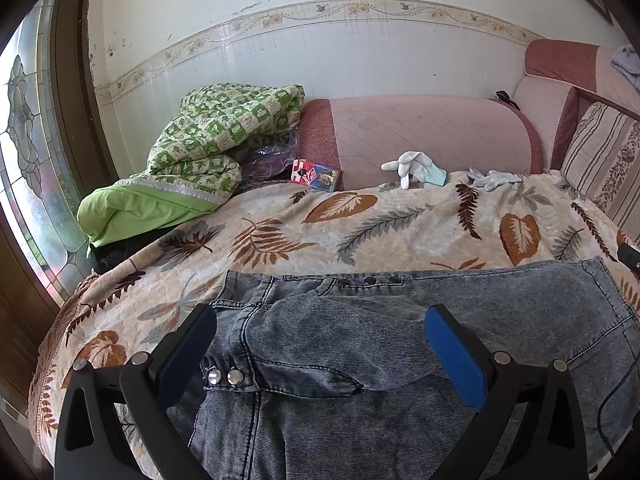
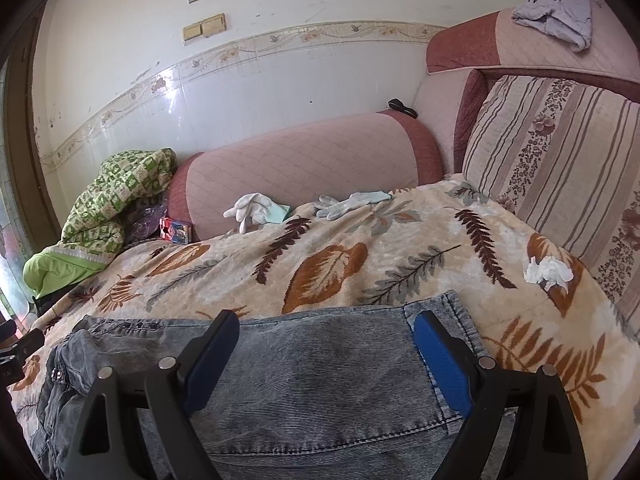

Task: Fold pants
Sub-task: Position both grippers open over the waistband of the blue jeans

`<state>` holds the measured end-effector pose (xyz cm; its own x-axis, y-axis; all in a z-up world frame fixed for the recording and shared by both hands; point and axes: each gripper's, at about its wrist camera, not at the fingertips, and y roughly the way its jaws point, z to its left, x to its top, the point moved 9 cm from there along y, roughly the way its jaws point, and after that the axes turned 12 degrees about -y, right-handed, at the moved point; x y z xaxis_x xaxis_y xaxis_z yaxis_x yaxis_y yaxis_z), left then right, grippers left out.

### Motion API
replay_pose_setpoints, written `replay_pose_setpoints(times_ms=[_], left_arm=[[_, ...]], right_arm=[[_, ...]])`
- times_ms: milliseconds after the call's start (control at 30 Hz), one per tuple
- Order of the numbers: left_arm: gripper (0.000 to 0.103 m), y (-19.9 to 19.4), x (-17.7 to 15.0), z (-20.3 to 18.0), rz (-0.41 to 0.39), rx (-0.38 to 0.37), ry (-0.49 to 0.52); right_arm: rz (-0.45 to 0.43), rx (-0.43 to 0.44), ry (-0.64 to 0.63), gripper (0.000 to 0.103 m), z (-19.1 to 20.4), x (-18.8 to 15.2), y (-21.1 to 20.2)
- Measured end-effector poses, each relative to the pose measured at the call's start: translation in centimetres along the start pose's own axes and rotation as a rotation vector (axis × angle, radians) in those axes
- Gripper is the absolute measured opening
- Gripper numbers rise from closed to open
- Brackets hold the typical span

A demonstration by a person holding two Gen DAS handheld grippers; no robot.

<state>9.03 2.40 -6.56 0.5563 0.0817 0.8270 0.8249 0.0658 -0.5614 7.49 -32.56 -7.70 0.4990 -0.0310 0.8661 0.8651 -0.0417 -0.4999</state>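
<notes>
On the bed, right under both cameras, the pants [image 1: 360, 352] lay spread across a leaf-print blanket [image 1: 280, 232]. They were acid-washed grey-blue denim, so I'd guess fairly heavy and a bit stiff for cloth, floppy enough to fold but likely to hold a crease and drag on that fuzzy blanket rather than slide. Metal snaps [image 1: 224, 377] and thick seams around the waistband would make that end bulkier. One leg looked already doubled over the other, with the hem [image 2: 440, 312] showing in the right view.

Best places to grab, I reckon: the waistband edge on the left side and the hem on the right, where the stitching gives some thickness to pinch. Flat mid-leg fabric would be harder to get fingers under.

The left gripper [image 1: 320, 340] hung over the waist area with its fingers spread wide, nothing in them. The right gripper [image 2: 326, 348] was the same deal, fingers wide apart over the leg near the hem, holding nothing.

Further out, soft stuff everywhere: a puffy green checked quilt [image 1: 216, 136], a quilted pink bolster [image 1: 420, 136] against the tiled wall, two limp gloves [image 2: 304, 206], a small glossy box [image 1: 316, 175], a striped cushion [image 2: 552, 160], and a crumpled tissue [image 2: 548, 272] on the blanket, well apart from the pants.
</notes>
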Motion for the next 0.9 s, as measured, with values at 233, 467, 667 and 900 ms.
replay_pose_setpoints(times_ms=[233,467,667,900], left_arm=[[0.103,0.0,-0.03,0.03,0.007,-0.002,0.001],[0.103,0.01,-0.14,0.17,0.007,-0.002,0.002],[0.103,0.03,-0.19,0.21,0.008,-0.002,0.002],[0.103,0.08,-0.41,0.31,0.011,0.002,0.005]], right_arm=[[0.004,0.0,0.0,0.091,-0.06,-0.05,-0.01],[0.004,0.001,-0.007,0.091,0.14,0.0,-0.06],[0.004,0.001,-0.011,0.091,0.23,-0.02,-0.04],[0.004,0.002,-0.012,0.091,0.26,-0.03,-0.03]])
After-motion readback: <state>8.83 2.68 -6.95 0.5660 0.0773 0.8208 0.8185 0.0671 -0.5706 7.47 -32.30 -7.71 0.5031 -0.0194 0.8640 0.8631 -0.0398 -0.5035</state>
